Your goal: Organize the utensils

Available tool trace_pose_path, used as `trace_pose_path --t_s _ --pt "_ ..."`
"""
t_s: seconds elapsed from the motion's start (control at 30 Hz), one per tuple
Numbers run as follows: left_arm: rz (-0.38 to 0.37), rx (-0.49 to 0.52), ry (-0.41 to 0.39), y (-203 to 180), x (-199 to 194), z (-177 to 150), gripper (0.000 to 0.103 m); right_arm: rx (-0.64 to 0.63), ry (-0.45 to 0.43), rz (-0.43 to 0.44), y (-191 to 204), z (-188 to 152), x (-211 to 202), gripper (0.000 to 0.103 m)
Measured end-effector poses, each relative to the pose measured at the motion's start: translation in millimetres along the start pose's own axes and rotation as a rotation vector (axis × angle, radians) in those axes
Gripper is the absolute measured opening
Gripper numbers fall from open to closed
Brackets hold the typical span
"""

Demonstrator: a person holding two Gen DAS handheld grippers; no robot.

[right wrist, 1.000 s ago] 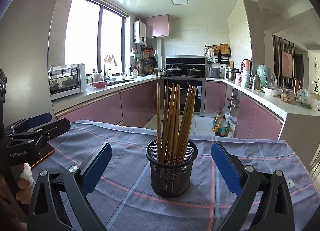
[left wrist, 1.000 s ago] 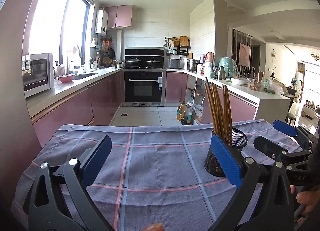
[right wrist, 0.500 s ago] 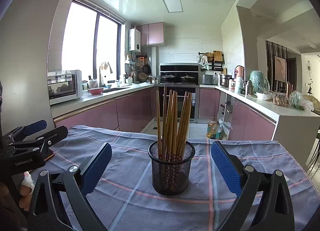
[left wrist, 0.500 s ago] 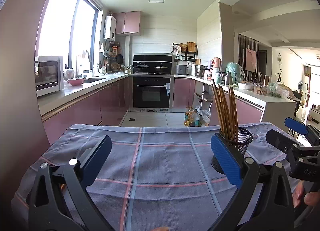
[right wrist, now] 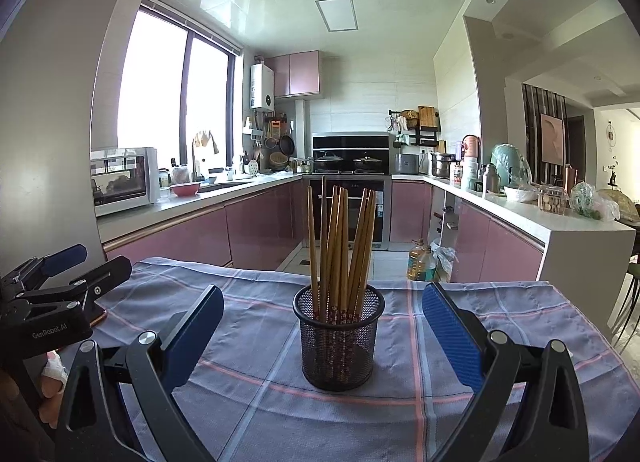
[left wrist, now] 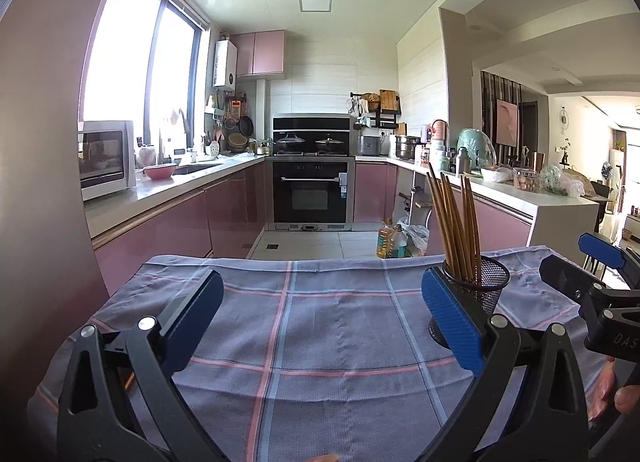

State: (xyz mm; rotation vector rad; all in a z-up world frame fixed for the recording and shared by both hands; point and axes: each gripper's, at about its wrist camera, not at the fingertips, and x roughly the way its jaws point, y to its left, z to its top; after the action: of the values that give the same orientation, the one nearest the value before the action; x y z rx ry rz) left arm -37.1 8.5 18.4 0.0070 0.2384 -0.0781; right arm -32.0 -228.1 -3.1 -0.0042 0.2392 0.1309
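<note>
Both claws level, jaws apart: right claw (right wrist: 322, 326) faces chopstick holder (right wrist: 339, 338); left claw (left wrist: 320, 320) beside.

Your black holder (right wrist: 338, 338) is open wire mesh, matt, and the chopsticks (right wrist: 340, 246) standing in it look like smooth brown wood with a patterned red finish low on the shafts. Under the holder you have a woven tablecloth (right wrist: 256, 346), matt, grey-blue with pink and pale blue stripes. Either side of the holder, your right gripper (right wrist: 322, 332) shows matt black plastic arms, shiny metal rivets and finely ribbed blue pads (right wrist: 450, 336); behind the holder, the pink cabinet fronts (right wrist: 264, 226) are glossy.
</note>
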Motion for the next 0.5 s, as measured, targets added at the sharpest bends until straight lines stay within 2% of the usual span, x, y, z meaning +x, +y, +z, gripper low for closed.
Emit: trace_pose_path --t_s 0.5 --pt "0.002 0.005 0.001 -4.1 0.5 -2.8 0.097 0.013 -0.002 -0.033 -1.5 -0.9 -3.2 0.096"
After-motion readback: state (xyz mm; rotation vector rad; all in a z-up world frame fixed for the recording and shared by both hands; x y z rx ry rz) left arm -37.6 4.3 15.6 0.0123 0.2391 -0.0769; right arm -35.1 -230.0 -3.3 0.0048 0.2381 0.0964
